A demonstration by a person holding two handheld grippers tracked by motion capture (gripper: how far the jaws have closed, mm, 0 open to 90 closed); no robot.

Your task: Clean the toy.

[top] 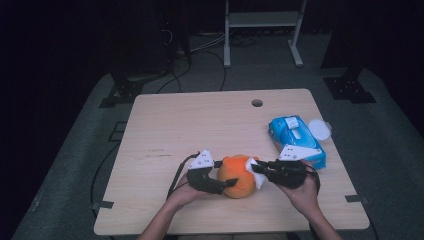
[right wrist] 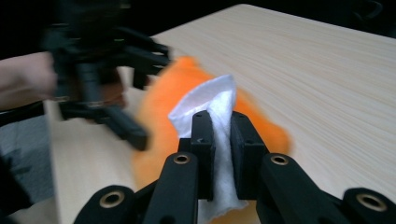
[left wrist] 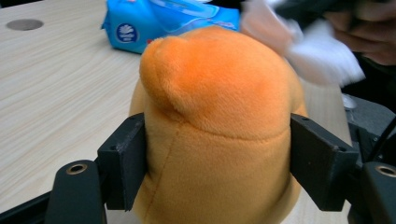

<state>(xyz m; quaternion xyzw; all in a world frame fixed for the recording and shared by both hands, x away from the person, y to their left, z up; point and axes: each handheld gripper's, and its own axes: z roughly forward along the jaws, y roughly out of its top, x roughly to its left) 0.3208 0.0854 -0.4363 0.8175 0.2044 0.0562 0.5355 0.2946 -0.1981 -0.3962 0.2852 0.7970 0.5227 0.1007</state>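
Observation:
An orange plush toy (top: pixel 239 175) sits on the wooden table (top: pixel 200 125) near its front edge. My left gripper (top: pixel 226 183) is shut on the toy from the left, and in the left gripper view its two black pads press into the toy's (left wrist: pixel 219 135) sides. My right gripper (top: pixel 254 168) comes in from the right, shut on a folded white wipe (top: pixel 251 165). In the right gripper view the wipe (right wrist: pixel 212 105) sticks up between the jaws and rests against the toy (right wrist: pixel 177 84). The same wipe (left wrist: pixel 317 56) shows blurred at the toy's top right in the left gripper view.
A blue pack of wipes (top: pixel 296 140) lies at the right of the table, with a round white lid (top: pixel 319 129) beside it. A cable hole (top: pixel 257 103) sits near the far edge. A white shelf frame (top: pixel 262 30) stands on the floor behind.

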